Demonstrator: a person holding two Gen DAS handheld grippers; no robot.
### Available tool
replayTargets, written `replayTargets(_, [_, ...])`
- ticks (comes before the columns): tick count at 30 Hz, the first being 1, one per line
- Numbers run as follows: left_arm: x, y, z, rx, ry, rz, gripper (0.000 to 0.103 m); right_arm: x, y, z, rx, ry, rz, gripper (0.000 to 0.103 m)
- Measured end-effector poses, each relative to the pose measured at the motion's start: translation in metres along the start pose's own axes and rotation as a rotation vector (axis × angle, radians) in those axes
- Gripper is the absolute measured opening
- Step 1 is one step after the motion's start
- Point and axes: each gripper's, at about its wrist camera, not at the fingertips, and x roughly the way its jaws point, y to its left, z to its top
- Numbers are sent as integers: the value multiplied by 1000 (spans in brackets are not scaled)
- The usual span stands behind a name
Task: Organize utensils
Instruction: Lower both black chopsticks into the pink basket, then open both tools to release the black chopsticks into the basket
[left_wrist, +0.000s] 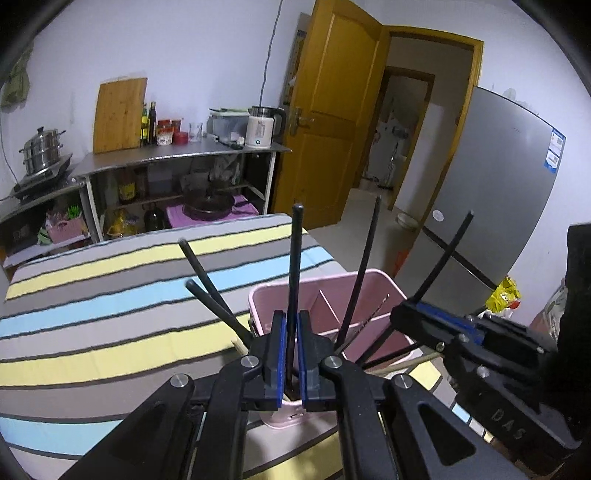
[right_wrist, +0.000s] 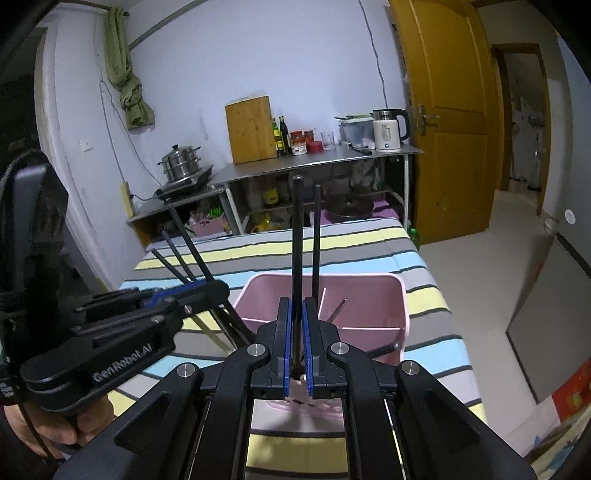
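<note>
A pink divided utensil holder stands on the striped tablecloth just ahead of both grippers. My left gripper is shut on an upright black chopstick whose lower end points into the holder's near compartment. My right gripper is shut on another black chopstick, also upright over the holder. Each gripper shows in the other's view: the right gripper at the right, the left gripper at the left. Several more black chopsticks lean out of the holder.
Behind the table stands a steel counter with a chopping board, bottles and a kettle. A steamer pot sits on a hob at the left. A wooden door and a grey fridge stand to the right. A hand holds the left gripper.
</note>
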Motion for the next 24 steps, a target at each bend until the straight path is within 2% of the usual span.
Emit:
replayTargets(7, [-8,-2,-1,0,-26,3,7,-5,1,1,-13,14,10,6])
replayTargets(11, [-23,0,-2,-5,-47,1,14,-17,4,5,-26,-14,9,13])
replayTargets(22, [-76,3,-4,-9,-127,6,24,-64,8,1,-11,-99,13,16])
replayTargets(24, [-85,0,-9,-7,-139,10,26,-72,8,-4,-5,-108,14,19])
